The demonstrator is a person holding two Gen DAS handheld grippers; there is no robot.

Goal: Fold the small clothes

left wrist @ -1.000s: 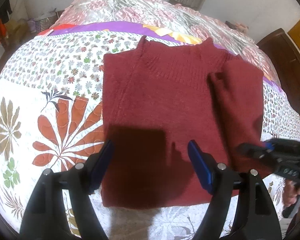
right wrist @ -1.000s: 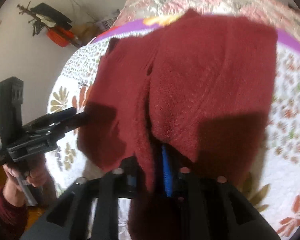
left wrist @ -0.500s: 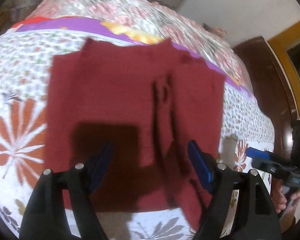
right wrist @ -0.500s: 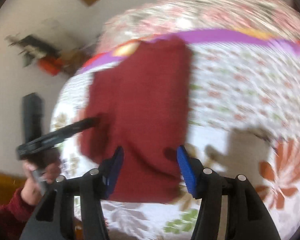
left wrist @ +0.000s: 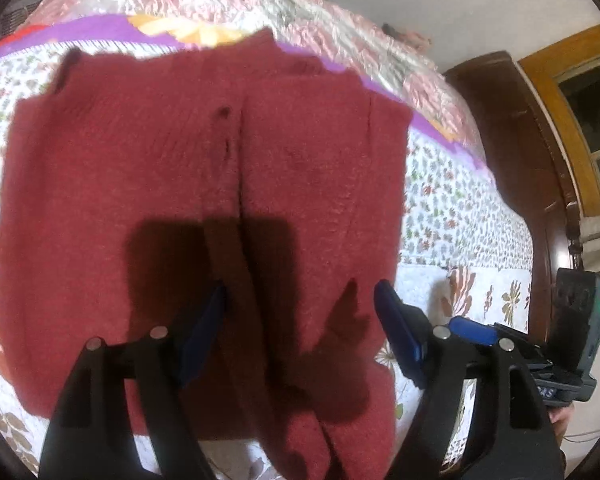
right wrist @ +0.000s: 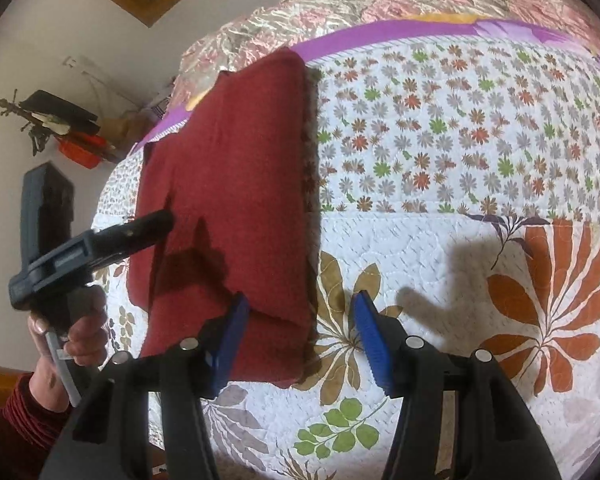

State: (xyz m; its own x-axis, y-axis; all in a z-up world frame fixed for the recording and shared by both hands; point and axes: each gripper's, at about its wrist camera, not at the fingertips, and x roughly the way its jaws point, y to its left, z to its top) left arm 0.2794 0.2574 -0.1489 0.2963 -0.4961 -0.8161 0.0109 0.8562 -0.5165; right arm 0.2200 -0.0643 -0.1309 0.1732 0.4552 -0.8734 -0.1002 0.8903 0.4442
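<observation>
A dark red knit sweater [left wrist: 204,208] lies flat on the floral quilt, its right side folded inward along a lengthwise crease. My left gripper [left wrist: 300,332] hovers open above the sweater's near hem, nothing between its blue pads. In the right wrist view the same sweater [right wrist: 236,200] lies left of centre as a long folded strip. My right gripper [right wrist: 300,340] stands open over the sweater's near right corner and the quilt beside it. The left gripper's body [right wrist: 88,248] shows there, held by a hand [right wrist: 80,328].
The quilt [right wrist: 440,140] covers a bed with a purple band and a pink floral spread [left wrist: 228,4] at the far end. A dark wooden headboard [left wrist: 532,168] rises on the right. Clutter [right wrist: 60,128] sits by the wall beyond the bed's left side.
My right gripper let go of the sweater's side after laying it over, opened, and swung off to the right. My left gripper moved closer over the sweater.
</observation>
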